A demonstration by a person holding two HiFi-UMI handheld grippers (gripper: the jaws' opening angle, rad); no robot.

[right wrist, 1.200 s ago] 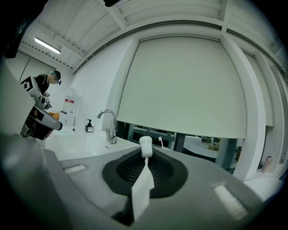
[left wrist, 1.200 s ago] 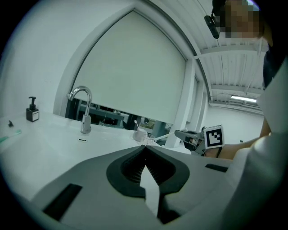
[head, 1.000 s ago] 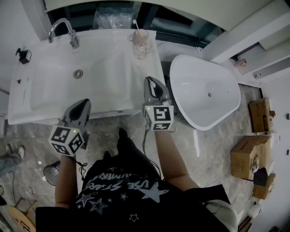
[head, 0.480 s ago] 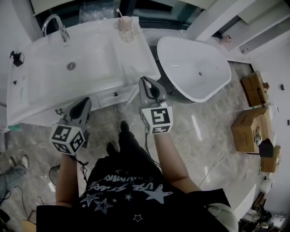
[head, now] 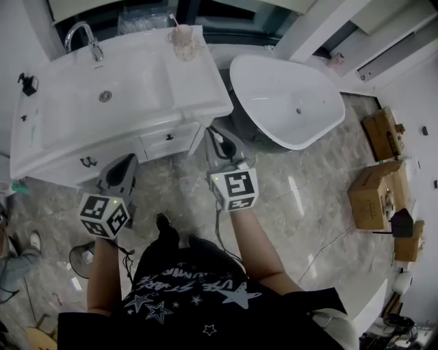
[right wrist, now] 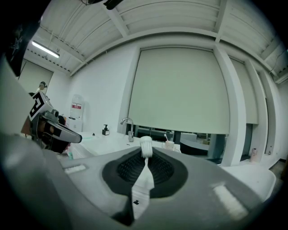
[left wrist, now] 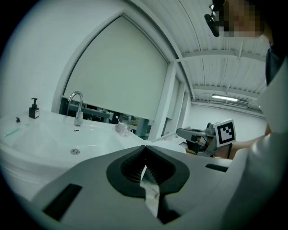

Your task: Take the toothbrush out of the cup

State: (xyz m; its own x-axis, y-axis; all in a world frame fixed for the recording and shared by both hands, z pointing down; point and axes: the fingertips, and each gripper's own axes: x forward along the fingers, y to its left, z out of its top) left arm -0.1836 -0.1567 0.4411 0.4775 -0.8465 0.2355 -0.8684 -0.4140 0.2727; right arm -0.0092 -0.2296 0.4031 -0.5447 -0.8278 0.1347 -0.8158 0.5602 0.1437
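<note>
In the head view, both tools hang short of the white washbasin counter [head: 198,89], over the marble floor [head: 301,205] on its front side. The left gripper [head: 125,160] is before the counter's middle and the right gripper [head: 213,131] is just off its near right corner. Neither touches it. The toothbrush [head: 174,20] stands tilted in the cup [head: 185,44] at the counter's far right corner, well apart from both grippers.

Only the gripper views settle the jaws for us. In the left gripper view the dark ribbed pads meet at the tip with nothing between them. The right gripper view shows the same, pads together and empty, with what looks like the counter's rounded corner just past the tips. These views also show the pale roller blind [right wrist: 180,90] behind the counter and a black pump bottle [left wrist: 33,108] at its far left edge. The head view alone gives us the egg-shaped bathtub [head: 274,96] to the counter's right and the cardboard boxes [head: 373,198] far beyond.

The counter is glossy and smooth, with a shallow basin, a round metal drain [head: 105,96] and a curved chrome faucet [head: 82,37] at its back edge. The cup is translucent, pinkish and handled; the toothbrush is pale and slim.
</note>
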